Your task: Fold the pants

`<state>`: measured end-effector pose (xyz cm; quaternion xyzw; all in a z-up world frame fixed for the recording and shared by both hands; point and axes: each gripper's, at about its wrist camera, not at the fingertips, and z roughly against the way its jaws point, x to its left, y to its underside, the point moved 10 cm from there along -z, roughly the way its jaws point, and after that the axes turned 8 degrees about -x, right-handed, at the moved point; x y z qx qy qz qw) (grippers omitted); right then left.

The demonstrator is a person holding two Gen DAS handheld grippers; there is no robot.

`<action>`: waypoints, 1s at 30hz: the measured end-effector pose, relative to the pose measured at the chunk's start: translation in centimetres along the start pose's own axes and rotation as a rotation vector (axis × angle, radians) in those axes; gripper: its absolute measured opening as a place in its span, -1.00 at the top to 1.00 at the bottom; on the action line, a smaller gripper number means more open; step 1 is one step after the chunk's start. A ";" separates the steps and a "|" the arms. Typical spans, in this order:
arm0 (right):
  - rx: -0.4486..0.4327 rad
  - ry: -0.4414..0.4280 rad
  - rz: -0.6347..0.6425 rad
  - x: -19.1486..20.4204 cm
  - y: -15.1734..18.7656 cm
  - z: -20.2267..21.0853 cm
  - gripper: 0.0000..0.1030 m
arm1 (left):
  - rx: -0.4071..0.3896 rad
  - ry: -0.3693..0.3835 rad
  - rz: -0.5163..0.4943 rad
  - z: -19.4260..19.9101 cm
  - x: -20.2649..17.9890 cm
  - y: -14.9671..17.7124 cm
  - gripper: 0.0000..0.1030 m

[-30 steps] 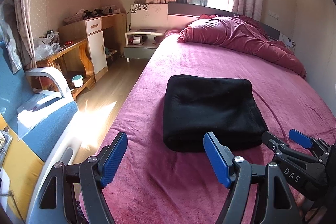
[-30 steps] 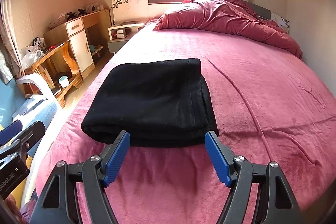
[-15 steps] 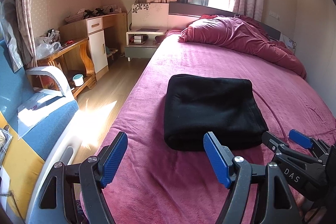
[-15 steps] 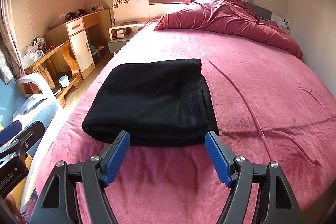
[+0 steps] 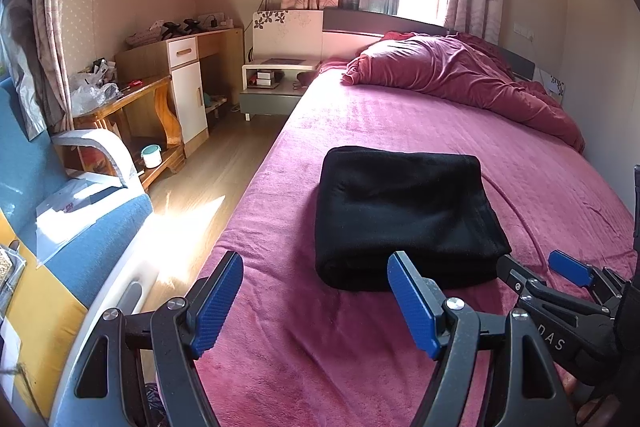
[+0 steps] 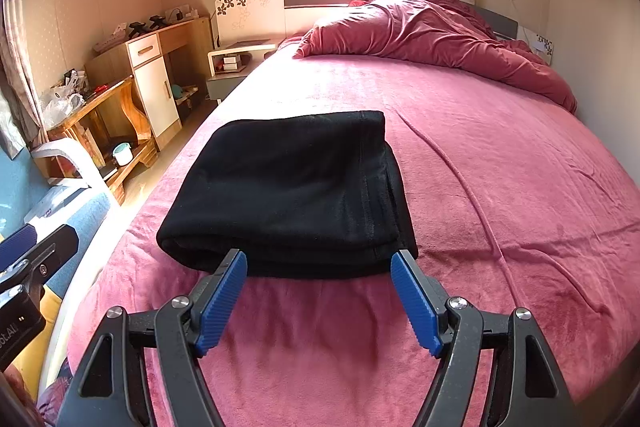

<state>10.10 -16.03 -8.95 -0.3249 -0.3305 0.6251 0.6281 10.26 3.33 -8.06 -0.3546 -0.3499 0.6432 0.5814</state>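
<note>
Left wrist view puts the left tongs (image 5: 316, 301) nearest, their ribbed blue pads (image 5: 218, 301) spread wide and holding nothing above the magenta bedspread (image 5: 304, 359). Compared with a second ago almost nothing differs: both tools hover in the same spots and the pants have not shifted. The right tongs (image 6: 320, 301) are likewise spread and empty, their tips just short of the near edge of the folded black pants (image 6: 288, 187), without clear contact. From the left tool the pants (image 5: 400, 215) lie ahead and to the right, a thick rectangular stack of soft fleece-like fabric with a stitched hem along its right side. The right tool (image 5: 560, 291) shows at the lower right of the left view, beside the stack's near right corner.

A long crease runs across the plush bedspread (image 6: 500, 187) past the pants. Farther on, a crumpled dark-red duvet (image 6: 432, 35) is heaped at the headboard. To the left of the tools stands a blue chair (image 5: 80, 227); beyond it a low wooden table (image 5: 132, 99) bears plastic bags, with a white lidded pot (image 5: 151, 155) on its lower shelf. A white nightstand (image 5: 276, 83) holds small boxes in its open shelf, next to a wooden desk (image 5: 188, 67).
</note>
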 end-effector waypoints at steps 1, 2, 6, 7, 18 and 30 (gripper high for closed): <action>0.001 -0.001 0.001 0.0 0.0 0.0 -0.46 | -0.002 -0.002 0.001 0.0 0.0 0.0 -0.48; 0.002 0.000 0.000 0.0 0.1 0.0 -0.46 | -0.004 -0.003 -0.002 0.0 0.0 -0.1 -0.48; 0.002 0.001 -0.001 -0.2 0.0 -0.1 -0.46 | -0.005 -0.002 -0.003 0.0 -0.1 -0.1 -0.48; 0.004 0.000 -0.001 -0.2 0.1 -0.1 -0.46 | -0.005 -0.002 -0.004 0.0 -0.1 -0.1 -0.48; 0.015 0.005 -0.001 -0.2 0.5 -0.4 -0.46 | 0.002 0.001 0.000 -0.1 0.0 -0.1 -0.48; 0.034 0.010 -0.004 -0.7 1.4 -1.1 -0.46 | -0.018 0.016 -0.006 -0.1 -0.4 -0.3 -0.43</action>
